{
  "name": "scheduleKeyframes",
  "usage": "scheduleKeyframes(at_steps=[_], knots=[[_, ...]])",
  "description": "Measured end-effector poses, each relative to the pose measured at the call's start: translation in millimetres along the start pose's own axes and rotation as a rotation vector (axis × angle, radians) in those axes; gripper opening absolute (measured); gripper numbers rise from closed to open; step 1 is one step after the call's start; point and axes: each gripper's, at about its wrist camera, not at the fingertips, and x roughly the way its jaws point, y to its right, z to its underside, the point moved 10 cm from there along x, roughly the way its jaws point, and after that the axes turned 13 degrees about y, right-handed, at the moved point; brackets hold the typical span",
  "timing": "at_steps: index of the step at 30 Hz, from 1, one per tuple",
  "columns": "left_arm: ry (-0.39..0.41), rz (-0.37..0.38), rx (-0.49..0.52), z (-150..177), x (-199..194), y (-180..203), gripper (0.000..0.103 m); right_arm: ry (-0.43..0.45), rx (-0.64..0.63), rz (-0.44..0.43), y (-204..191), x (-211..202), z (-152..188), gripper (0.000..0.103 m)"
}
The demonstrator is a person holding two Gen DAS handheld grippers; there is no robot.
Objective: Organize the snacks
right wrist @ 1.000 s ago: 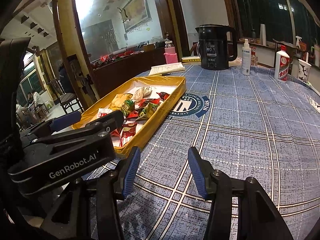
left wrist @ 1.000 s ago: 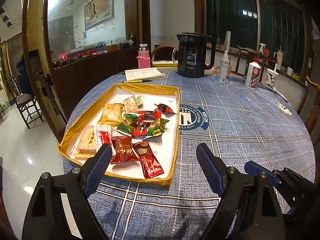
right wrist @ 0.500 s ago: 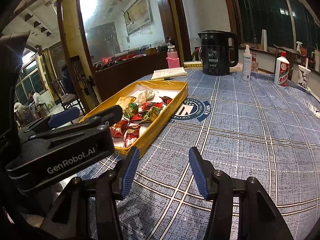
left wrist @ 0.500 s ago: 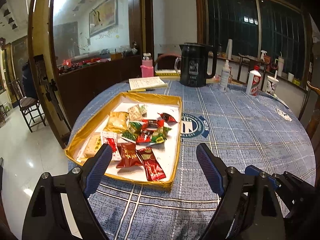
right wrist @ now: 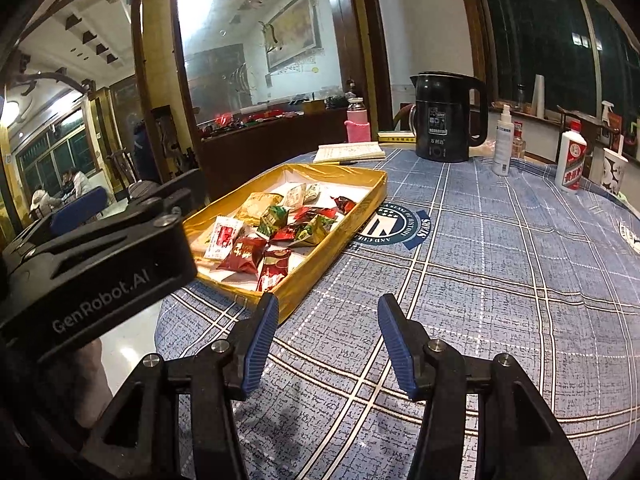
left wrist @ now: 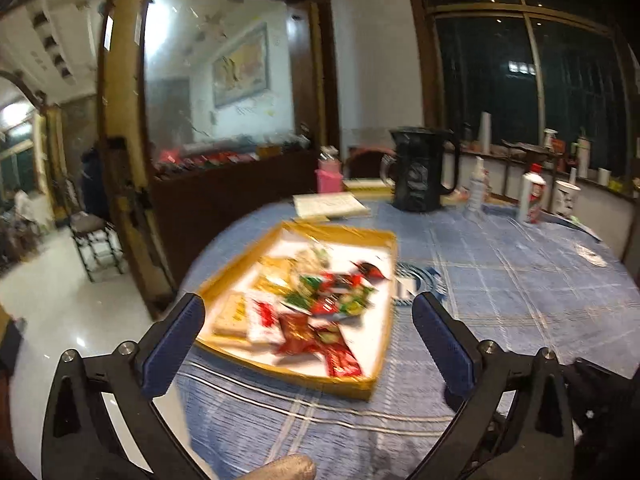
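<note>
A shallow gold tray (right wrist: 362, 196) with a white floor lies on the blue checked tablecloth (right wrist: 500, 264). Several wrapped snacks (right wrist: 276, 232) in red, green, gold and white lie heaped in it. The tray also shows, blurred, in the left wrist view (left wrist: 378, 354) with the snacks (left wrist: 320, 304). My left gripper (left wrist: 308, 332) is open and empty, held above and short of the tray's near edge; its body shows in the right wrist view (right wrist: 96, 264). My right gripper (right wrist: 326, 340) is open and empty over bare cloth, right of the tray's near corner.
A black kettle (right wrist: 444, 116), pink bottle (right wrist: 357, 126), open notebook (right wrist: 350, 152), spray bottle (right wrist: 503, 142), white liquor bottle (right wrist: 571, 158) and paper cup (right wrist: 614, 170) stand at the table's far side. The table's left edge drops to a tiled floor (left wrist: 60, 304).
Both grippers have drawn back and risen, so the tray sits farther off in both views. The left wrist view is now motion-blurred. Both grippers stay open.
</note>
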Motion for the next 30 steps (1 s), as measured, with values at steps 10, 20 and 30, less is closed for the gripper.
scheduleKeyframes(at_steps=[10, 20, 30], knots=[[-0.125, 0.011, -0.03, 30.2, 20.2, -0.7, 0.103, -0.027, -0.012, -0.003, -4.4, 7.6, 8.4, 0.056], [-0.197, 0.024, -0.073, 46.2, 30.3, -8.7, 0.103, -0.058, -0.017, -0.002, -7.5, 19.2, 14.9, 0.058], [-0.231, 0.041, -0.092, 53.6, 34.0, -7.7, 0.103, -0.068, -0.012, -0.002, -6.9, 23.5, 17.0, 0.058]])
